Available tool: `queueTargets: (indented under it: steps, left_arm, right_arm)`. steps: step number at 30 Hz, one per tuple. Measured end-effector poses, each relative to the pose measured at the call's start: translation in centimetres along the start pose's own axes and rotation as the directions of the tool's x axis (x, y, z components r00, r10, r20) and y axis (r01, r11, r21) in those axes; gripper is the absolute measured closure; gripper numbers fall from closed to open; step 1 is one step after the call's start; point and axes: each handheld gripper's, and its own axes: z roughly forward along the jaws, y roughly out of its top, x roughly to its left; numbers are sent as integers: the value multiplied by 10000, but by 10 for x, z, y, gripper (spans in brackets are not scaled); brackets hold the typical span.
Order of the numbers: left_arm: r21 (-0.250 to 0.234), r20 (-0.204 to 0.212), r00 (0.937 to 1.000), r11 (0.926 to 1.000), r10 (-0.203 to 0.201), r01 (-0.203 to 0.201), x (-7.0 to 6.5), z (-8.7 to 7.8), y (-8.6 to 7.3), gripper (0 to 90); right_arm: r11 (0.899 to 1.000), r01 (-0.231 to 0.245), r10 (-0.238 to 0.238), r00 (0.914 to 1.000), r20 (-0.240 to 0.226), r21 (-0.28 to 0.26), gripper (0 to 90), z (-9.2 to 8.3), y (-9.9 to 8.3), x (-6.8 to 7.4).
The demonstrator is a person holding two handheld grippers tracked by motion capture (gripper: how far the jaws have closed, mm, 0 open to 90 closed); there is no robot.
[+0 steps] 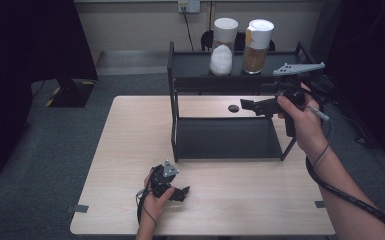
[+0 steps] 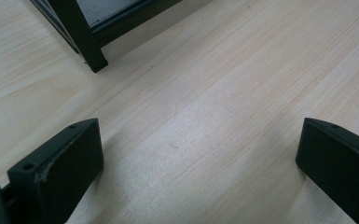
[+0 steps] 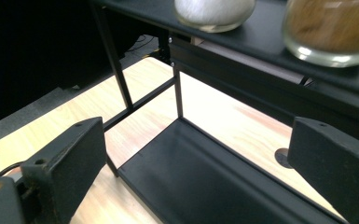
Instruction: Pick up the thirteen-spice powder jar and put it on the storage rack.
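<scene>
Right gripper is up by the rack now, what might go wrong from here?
The right gripper, jaws open and empty, sits just under the rack's top shelf; lifting carelessly may knock its edge. The white-filled jar and brown-filled jar stand close together, so grabbing one may bump the other.

Lab-like room: bare wooden table [image 1: 130,150], grey carpet [image 1: 55,150], wall socket [image 1: 188,5].

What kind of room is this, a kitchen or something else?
Probably a lab or workshop, not a kitchen: a bare wooden table on grey carpet, a black metal rack holding two jars, and a hand-held right gripper with a trailing cable.
</scene>
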Motion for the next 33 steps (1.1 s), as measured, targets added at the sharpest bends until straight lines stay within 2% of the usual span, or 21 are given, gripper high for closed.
queueTargets:
  steps: [18,33]
  left_arm:
    - [-4,-3,10000,10000,3,-3,0,0,0,0]
    - [-9,-3,10000,10000,-5,5,0,0,0,0]
  right_arm:
    - [9999,113,-110,9992,-377,78,34,7,-49,-4]
    - [9986,-49,74,9988,-482,522,34,19,-93,-11]
